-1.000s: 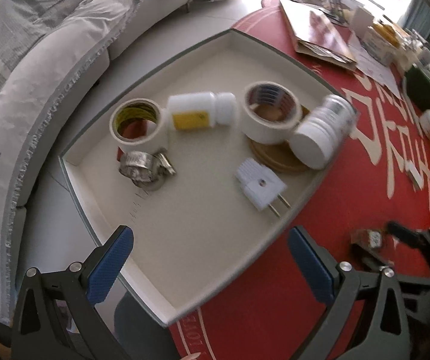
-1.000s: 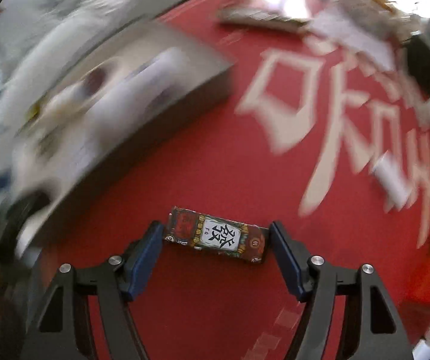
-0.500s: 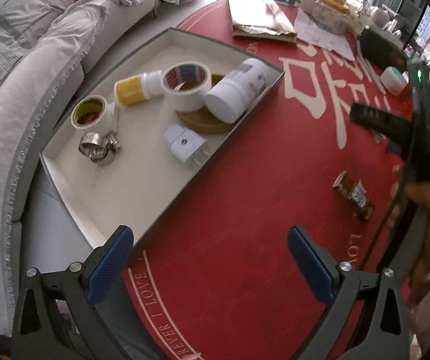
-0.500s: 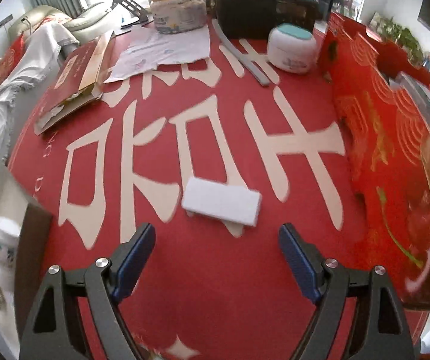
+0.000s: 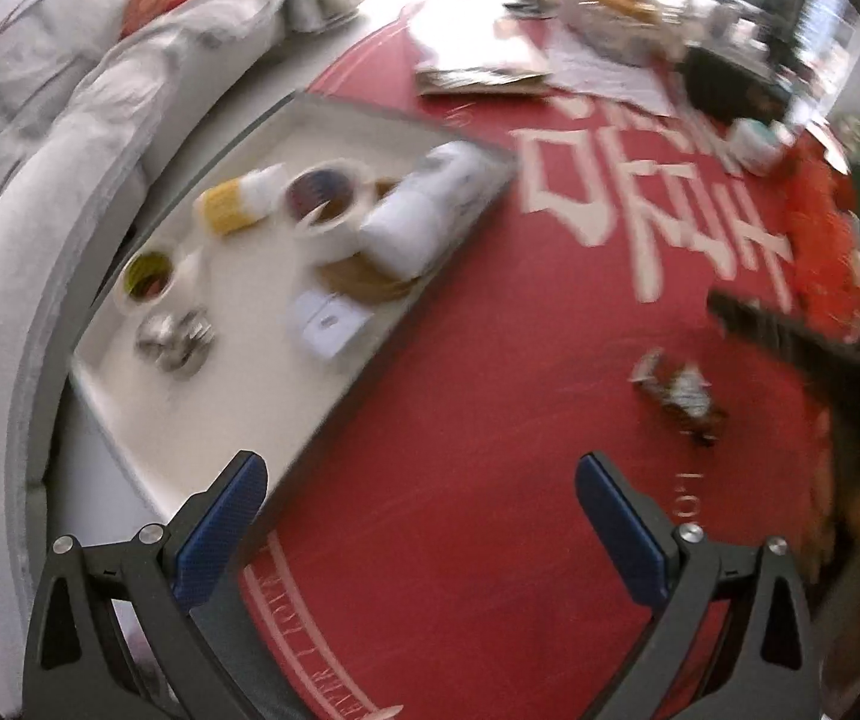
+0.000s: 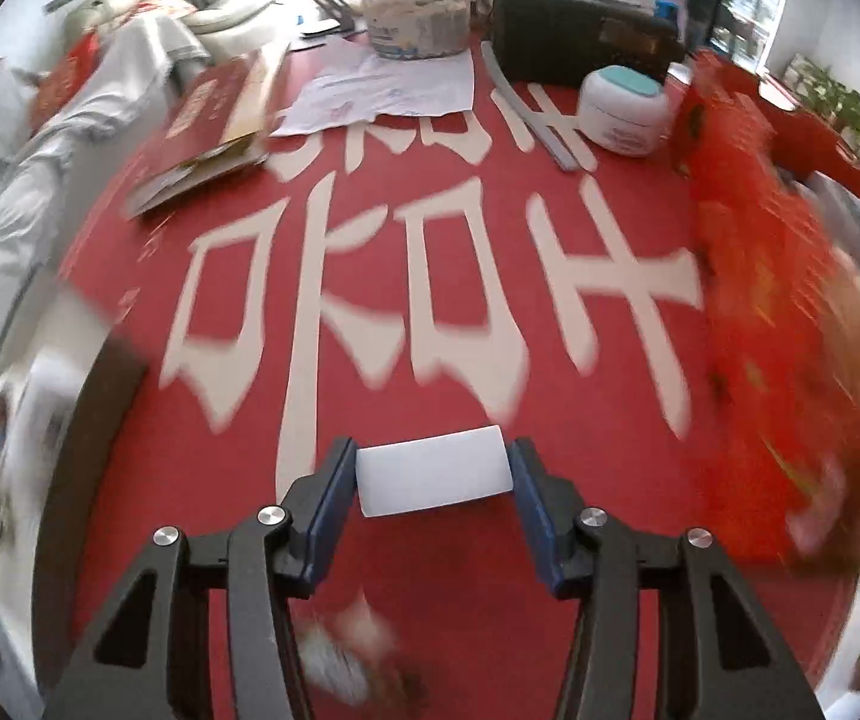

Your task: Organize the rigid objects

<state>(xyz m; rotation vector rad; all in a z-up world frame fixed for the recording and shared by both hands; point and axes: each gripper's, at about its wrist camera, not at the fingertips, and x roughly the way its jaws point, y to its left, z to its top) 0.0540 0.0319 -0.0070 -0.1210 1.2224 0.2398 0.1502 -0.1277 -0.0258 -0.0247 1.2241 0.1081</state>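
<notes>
- White block (image 6: 434, 471) lies flat on the red table (image 6: 430, 570), long axis crosswise, spanning between the fingers of the right gripper (image 6: 433, 483).
- Wrapped bar (image 5: 679, 393) lies apart on the cloth; white tray (image 5: 189, 420) holds tape rolls and bottles.
- Right jaws are closing, pads at the block's ends; left gripper (image 5: 417, 516) hangs wide, empty, pointing steeply down.

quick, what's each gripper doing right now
Left gripper: open, nothing between its fingers.
Right gripper: jaws closing on the white block, pads at its two ends.
</notes>
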